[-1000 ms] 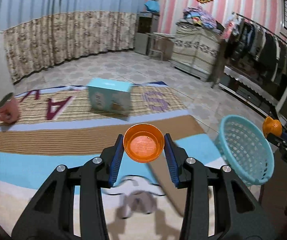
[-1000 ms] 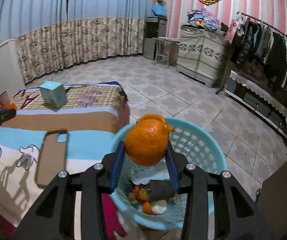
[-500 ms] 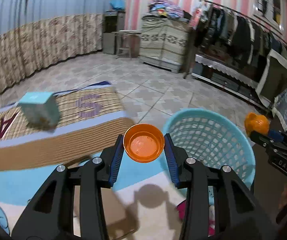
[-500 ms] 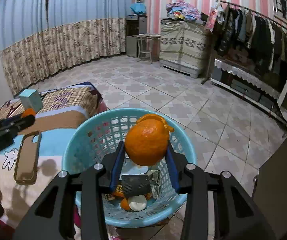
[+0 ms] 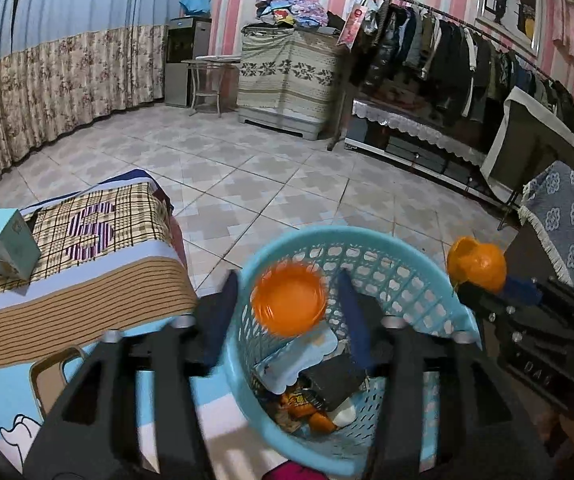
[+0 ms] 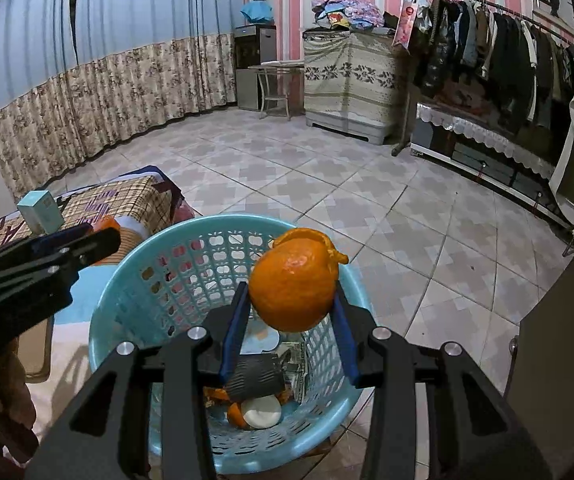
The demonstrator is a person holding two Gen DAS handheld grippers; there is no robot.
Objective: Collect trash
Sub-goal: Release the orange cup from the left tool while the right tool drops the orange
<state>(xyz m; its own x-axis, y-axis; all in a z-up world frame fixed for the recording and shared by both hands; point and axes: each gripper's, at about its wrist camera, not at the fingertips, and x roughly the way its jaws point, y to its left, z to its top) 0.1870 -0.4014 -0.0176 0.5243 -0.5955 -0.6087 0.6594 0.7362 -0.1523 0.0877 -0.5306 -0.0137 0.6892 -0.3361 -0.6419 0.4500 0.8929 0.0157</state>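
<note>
My left gripper [image 5: 287,312] stands open over the light blue basket [image 5: 439,276]. The orange cap [image 5: 289,304] is blurred between the spread fingers with a gap on each side. My right gripper [image 6: 293,320] is shut on an orange peel [image 6: 293,284], held above the basket [image 6: 127,292]. The basket holds several scraps: a dark wrapper [image 6: 253,378], a white disc [image 6: 263,412], orange peel bits. The right gripper with the peel [image 5: 477,264] shows at the right in the left wrist view; the left gripper [image 6: 87,246] shows at the left in the right wrist view.
A table with a patterned cloth [image 5: 87,280] lies left of the basket. On it stand a light blue box [image 5: 5,242] and a phone case [image 5: 53,376]. Tiled floor [image 6: 367,200] lies beyond, with a clothes rack [image 6: 507,52] and a cabinet [image 6: 347,80].
The left gripper swung right from the table to over the basket and opened, releasing the orange cap. The right gripper stayed shut on the peel over the basket.
</note>
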